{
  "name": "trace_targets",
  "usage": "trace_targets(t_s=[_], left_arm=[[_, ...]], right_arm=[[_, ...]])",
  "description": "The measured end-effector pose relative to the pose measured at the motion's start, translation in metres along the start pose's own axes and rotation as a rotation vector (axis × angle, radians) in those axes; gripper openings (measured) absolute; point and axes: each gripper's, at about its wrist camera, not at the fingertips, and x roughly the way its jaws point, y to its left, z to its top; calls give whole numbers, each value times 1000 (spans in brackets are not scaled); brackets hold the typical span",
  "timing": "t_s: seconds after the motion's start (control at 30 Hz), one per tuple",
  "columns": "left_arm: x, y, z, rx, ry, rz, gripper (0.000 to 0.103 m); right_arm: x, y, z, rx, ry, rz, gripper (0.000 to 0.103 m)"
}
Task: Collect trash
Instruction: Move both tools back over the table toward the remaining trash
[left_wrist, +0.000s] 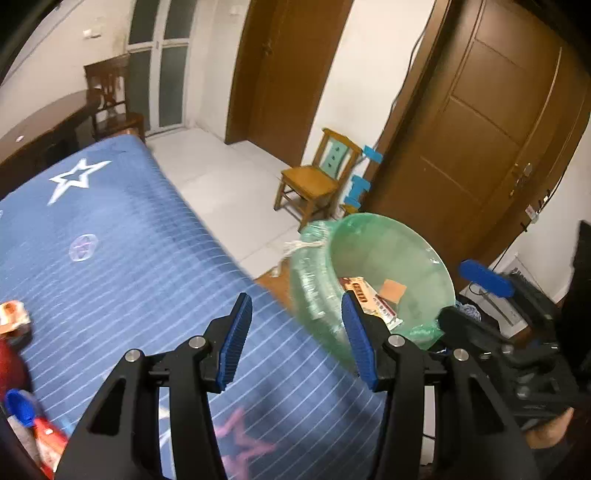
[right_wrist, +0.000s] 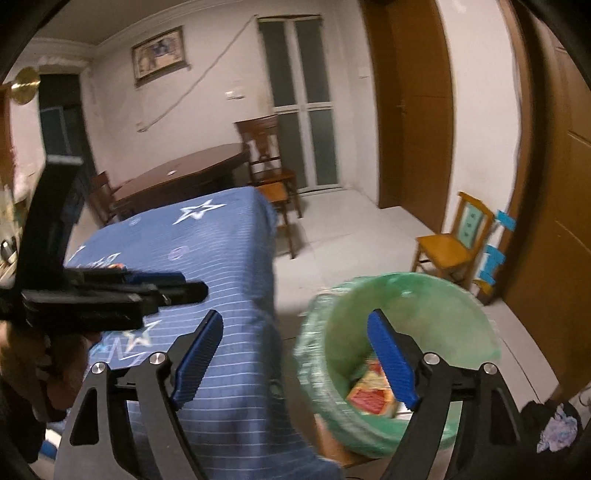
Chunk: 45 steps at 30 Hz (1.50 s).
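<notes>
The round bin lined with a green plastic bag (right_wrist: 402, 354) stands on the floor just right of the bed with the blue striped, star-printed cover (left_wrist: 122, 251), wrappers (right_wrist: 371, 397) lying inside. My right claw (right_wrist: 295, 358) is spread wide, empty. My left claw (left_wrist: 295, 341) stands apart, empty, over the bed edge.

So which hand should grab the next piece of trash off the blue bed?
Left, probably. The left gripper is empty, over the bedspread near wrappers; the right gripper, also empty, hangs beside the bin.
</notes>
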Motion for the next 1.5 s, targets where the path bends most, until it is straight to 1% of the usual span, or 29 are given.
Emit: trace_targets(t_s=[0.07,0.13,0.17,0.23,0.3,0.33,0.37,0.43,0.5,0.57,0.6,0.7,0.77,0.8,0.87,0.93,1.0,1.03,1.1,1.17,1.27,1.3,1.33,1.37,1.47,1.5], left_arm=[[-22,20,-8,-10,-22,17,55],[-42,42,-19,-29,-38,34,57],[-57,63,-28,-49,-51,61,59],[-77,91,-41,-85,-66,112,60],[-105,135,-62,-167,-80,160,60],[-114,149,-69,-196,-85,175,60],[-131,172,-81,-238,-96,211,60],[-154,200,-100,-278,-105,263,60],[-165,221,-116,-288,-79,280,60],[-168,241,-132,-290,-39,279,67],[-168,247,-138,-280,-21,276,67],[-163,262,-152,-208,38,204,67],[-159,272,-156,-188,56,187,67],[-158,278,-157,-196,62,174,67],[-155,286,-160,-224,62,139,67],[-155,285,-163,-192,54,101,67],[-153,283,-167,-147,44,58,67],[-150,282,-167,-134,39,50,67],[-148,284,-168,-105,30,24,67],[-145,284,-170,-72,52,-4,67],[-142,280,-175,-11,88,-21,67],[-141,277,-177,17,96,-15,67],[-140,274,-178,36,99,-11,64],[-140,274,-179,40,97,-13,58],[-140,281,-178,4,74,-30,47],[-141,282,-180,2,68,-33,45]], right_arm=[[6,17,-2,-14,11,35,82],[12,37,-6,-25,21,81,82],[15,44,-8,-31,25,96,82],[22,66,-11,-48,43,146,82],[30,89,-15,-75,63,193,82],[35,97,-16,-87,72,207,82],[39,110,-19,-105,88,228,82],[48,131,-23,-126,113,263,82],[55,150,-27,-138,140,300,82],[63,169,-34,-151,167,336,82],[66,178,-37,-156,180,352,84],[75,195,-48,-160,220,393,84],[79,206,-54,-167,240,405,84],[81,215,-57,-173,249,411,84],[84,226,-59,-168,262,433,84],[88,239,-61,-137,284,493,84],[94,248,-62,-106,307,535,84],[96,254,-64,-97,316,547,84],[101,264,-66,-95,330,555,84],[102,270,-67,-98,338,553,84],[106,276,-69,-93,346,551,84],[106,277,-69,-88,347,553,84],[108,279,-70,-84,348,555,84],[109,280,-69,-77,349,561,84],[116,285,-70,-68,353,567,84],[118,286,-70,-64,356,570,84]])
